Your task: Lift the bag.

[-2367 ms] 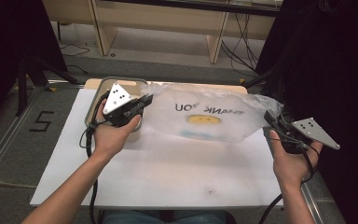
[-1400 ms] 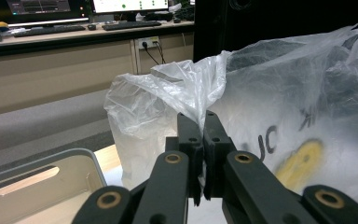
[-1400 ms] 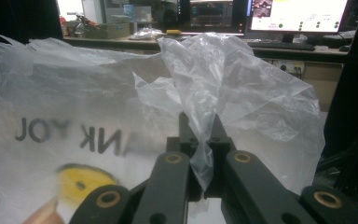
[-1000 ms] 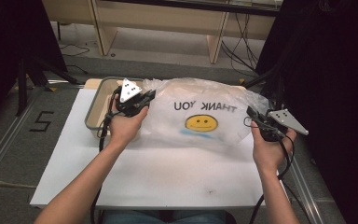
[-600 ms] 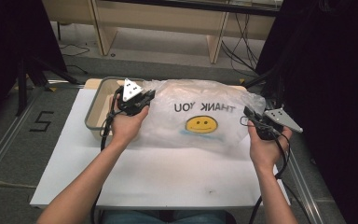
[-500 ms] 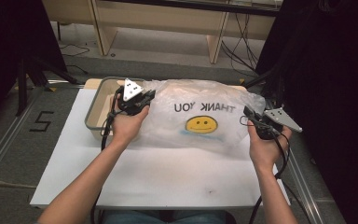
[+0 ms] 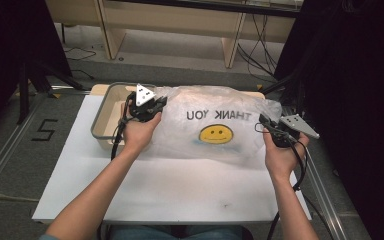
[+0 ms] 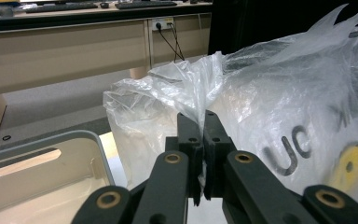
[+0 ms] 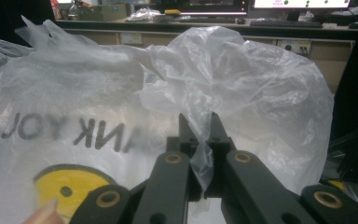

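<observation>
Both tongs pinch the plastic bag (image 7: 215, 127) at opposite ends, over the white table (image 7: 180, 185).

Your left gripper (image 7: 152, 106) has its jaws pressed together on a fold of the bag's left edge, just beside the beige tray (image 7: 105, 117); in the left gripper view (image 8: 200, 128) the film rises from between the jaws. Your right gripper (image 7: 266, 124) pinches a twisted strip of film at the bag's right end; the right gripper view (image 9: 200, 135) shows the strip hanging between jaws that stand slightly apart. The bag lies across the far half of the table, and its left end covers the tray's right side. The lettering "THANK YOU" reads reversed through the film, above a yellow smiley (image 7: 216, 134). You cannot tell what the bag holds: the film is cloudy and crumpled. The tray's right wall is hidden under the bag.
</observation>
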`<action>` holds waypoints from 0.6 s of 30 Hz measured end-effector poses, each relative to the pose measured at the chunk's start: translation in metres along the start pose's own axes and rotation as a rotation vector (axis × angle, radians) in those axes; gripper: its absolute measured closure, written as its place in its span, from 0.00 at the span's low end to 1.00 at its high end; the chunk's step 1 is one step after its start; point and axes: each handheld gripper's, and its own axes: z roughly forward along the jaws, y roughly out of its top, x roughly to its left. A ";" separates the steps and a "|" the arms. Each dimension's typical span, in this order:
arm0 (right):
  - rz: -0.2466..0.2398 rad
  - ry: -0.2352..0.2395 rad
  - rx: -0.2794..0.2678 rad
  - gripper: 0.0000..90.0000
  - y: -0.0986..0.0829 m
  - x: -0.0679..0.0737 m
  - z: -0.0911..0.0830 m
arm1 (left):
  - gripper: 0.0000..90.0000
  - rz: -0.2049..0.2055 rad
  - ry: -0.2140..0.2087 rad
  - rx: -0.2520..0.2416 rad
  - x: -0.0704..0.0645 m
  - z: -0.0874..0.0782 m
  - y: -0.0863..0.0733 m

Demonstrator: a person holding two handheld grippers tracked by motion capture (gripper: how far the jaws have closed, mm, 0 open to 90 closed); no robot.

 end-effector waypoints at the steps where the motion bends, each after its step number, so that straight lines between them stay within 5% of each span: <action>1: 0.001 -0.001 0.004 1.00 -0.001 0.000 0.001 | 0.98 0.000 0.002 0.004 0.001 0.001 -0.001; 18: 0.012 0.004 0.024 0.99 -0.003 -0.002 0.007 | 0.97 -0.018 0.012 0.026 0.005 0.010 -0.006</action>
